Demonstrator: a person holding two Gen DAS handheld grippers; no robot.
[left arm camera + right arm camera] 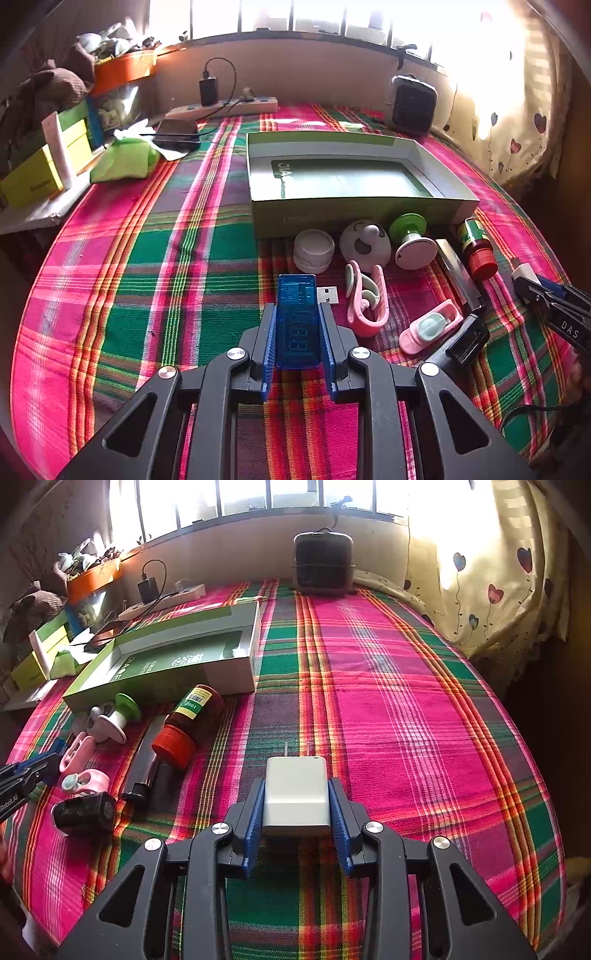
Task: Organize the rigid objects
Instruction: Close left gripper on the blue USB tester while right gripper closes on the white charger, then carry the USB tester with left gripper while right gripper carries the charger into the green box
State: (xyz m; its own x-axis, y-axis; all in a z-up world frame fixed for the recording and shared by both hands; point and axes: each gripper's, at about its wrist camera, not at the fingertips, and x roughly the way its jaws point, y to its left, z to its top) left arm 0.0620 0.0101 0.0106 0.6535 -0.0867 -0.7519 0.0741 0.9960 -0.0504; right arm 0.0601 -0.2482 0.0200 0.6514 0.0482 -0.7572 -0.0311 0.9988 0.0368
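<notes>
My left gripper (297,314) is shut on a translucent blue USB tester (297,319), its plug pointing right over the plaid cloth. Just beyond it lie a white round jar (313,250), a white ball-shaped toy (365,242), a green-and-white knob (410,240), pink clips (365,299) and a red-capped bottle (478,245), all in front of the open green box (354,199). My right gripper (296,794) is shut on a white wall charger (296,795), prongs pointing away. The same charger shows at the right edge of the left wrist view, in the right gripper (532,284).
A power strip (225,107) with a black adapter lies by the back wall, a phone (176,134) and a green packet (125,160) at the left. A dark speaker-like box (324,563) stands at the back. A black rod (146,766) and black block (84,814) lie left of the charger.
</notes>
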